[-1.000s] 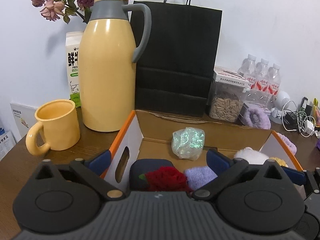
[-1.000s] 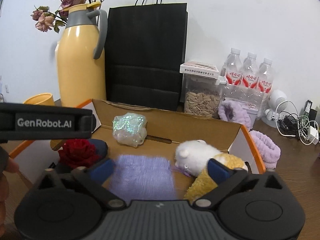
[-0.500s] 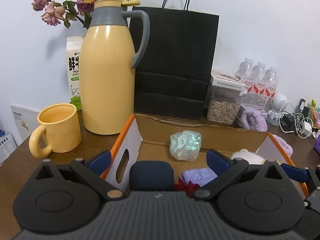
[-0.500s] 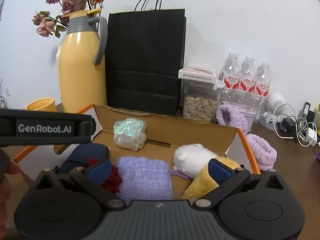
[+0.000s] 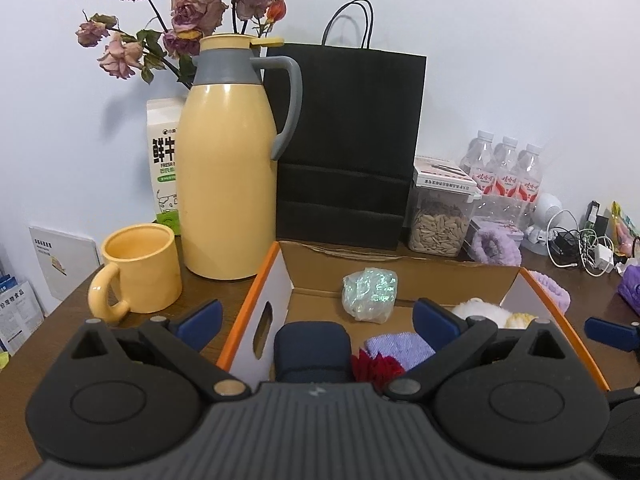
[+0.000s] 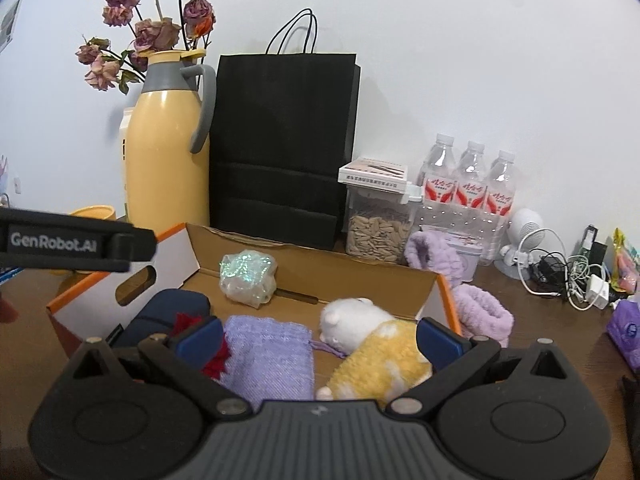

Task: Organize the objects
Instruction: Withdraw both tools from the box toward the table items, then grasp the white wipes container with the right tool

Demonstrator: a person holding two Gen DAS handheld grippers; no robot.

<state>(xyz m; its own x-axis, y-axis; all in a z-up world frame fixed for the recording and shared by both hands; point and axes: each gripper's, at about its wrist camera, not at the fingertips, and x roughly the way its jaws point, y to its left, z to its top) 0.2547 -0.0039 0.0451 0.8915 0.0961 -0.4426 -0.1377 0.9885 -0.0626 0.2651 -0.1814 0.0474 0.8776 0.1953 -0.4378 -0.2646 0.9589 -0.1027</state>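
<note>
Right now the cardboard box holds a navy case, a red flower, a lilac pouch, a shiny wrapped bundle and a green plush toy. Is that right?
Not quite: the plush toy is white and yellow, not green, as the right wrist view shows. The rest stands.

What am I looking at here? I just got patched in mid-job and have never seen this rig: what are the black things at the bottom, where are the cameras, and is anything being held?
There is no robot arm: a person holds two handheld grippers, each carrying a fisheye camera that looks forward along its fingers. The black shape low in each picture is the gripper itself. The left gripper and right gripper are both open and hold nothing. Both hover at the near side of a cardboard box on a brown table. Inside lie a dark blue case, a red flower, a purple pouch, a shiny wrapped bundle and a plush toy. Behind stand a yellow jug, a mug and a black bag.
</note>
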